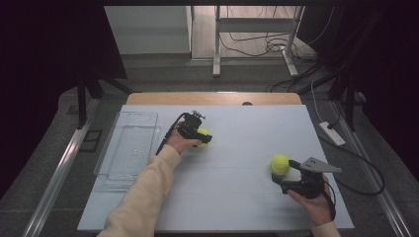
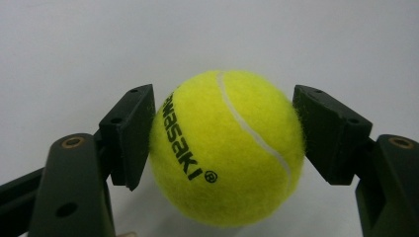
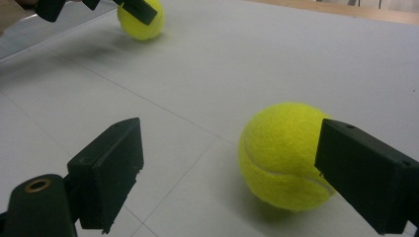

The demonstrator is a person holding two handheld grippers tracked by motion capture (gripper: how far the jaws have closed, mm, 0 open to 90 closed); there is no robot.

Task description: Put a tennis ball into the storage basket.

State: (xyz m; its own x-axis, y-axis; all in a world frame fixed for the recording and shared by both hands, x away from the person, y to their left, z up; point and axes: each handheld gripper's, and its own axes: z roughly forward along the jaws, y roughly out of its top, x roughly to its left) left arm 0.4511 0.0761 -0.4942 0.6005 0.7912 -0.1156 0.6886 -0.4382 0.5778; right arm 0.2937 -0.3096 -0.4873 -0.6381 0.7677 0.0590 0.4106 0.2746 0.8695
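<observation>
One broad table with a pale grey-white top and a wooden far edge carries everything here, and at its left side lies one clear plastic rectangular tray, nothing visible inside it. Two arms come in from the bottom of the high view: a cream sleeve reaching towards the middle of the table, and at the lower right a hand with a black strap at the wrist. Two tools, count them: the left tool, black, with its cable trailing back past the tray, and the right tool, black with a grey three-cornered plate on top. Two fuzzy yellow-green tennis balls as well. The first tennis ball sits squarely between the left tool's jaws in the left gripper view, black "KAWASAKI"-style lettering and a white seam facing the camera; the left pad presses its felt, the right pad is at its edge, so that tool is clamped on the ball, just right of the tray near the table's centre, and it looks to be down at the tabletop. The second tennis ball rests on the table at the right; the right tool has its jaws spread wide, one pad well clear on the bare side, the other just in front of the ball's flank, gripping nothing.
</observation>
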